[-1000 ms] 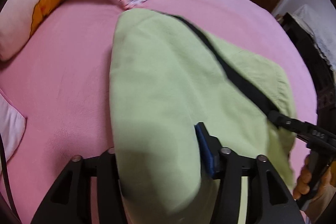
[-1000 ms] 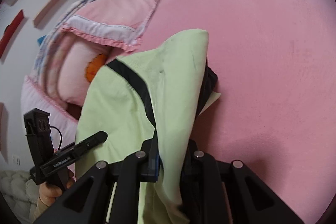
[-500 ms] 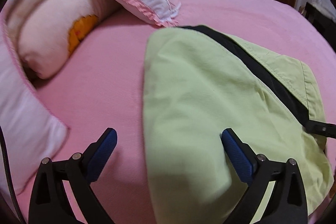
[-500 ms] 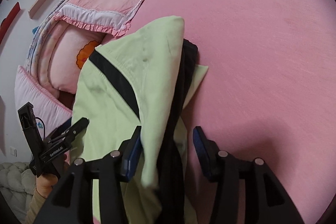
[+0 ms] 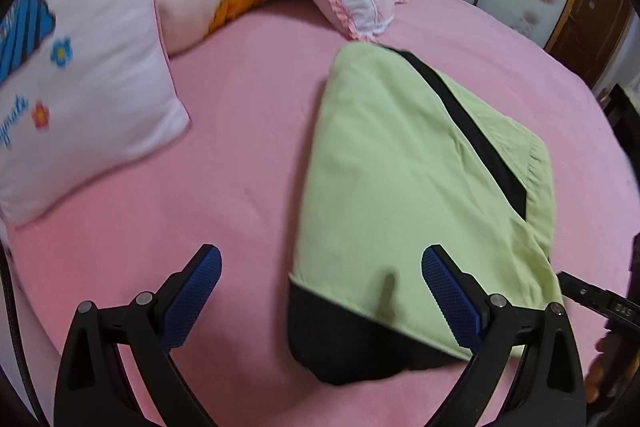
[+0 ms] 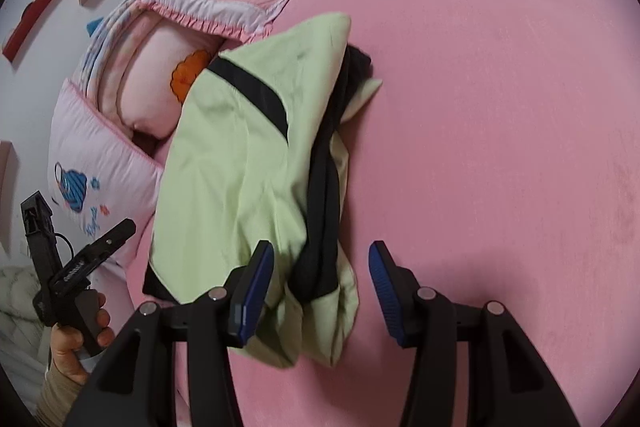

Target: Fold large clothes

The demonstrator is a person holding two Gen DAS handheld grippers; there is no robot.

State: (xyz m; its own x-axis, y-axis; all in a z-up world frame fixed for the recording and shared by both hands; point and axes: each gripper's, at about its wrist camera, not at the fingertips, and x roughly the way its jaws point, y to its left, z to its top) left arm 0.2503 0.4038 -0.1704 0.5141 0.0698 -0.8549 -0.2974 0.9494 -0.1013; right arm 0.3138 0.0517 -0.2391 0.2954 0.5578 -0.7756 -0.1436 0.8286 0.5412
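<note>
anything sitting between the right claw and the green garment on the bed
Nothing visible does. The open right claw sits directly over the near edge of the folded green garment on the pink bed, pads clear of the cloth.

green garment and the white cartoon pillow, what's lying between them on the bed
Nothing: only bare pink sheet separates the green garment from the white pillow, seen in the left wrist view.
</note>
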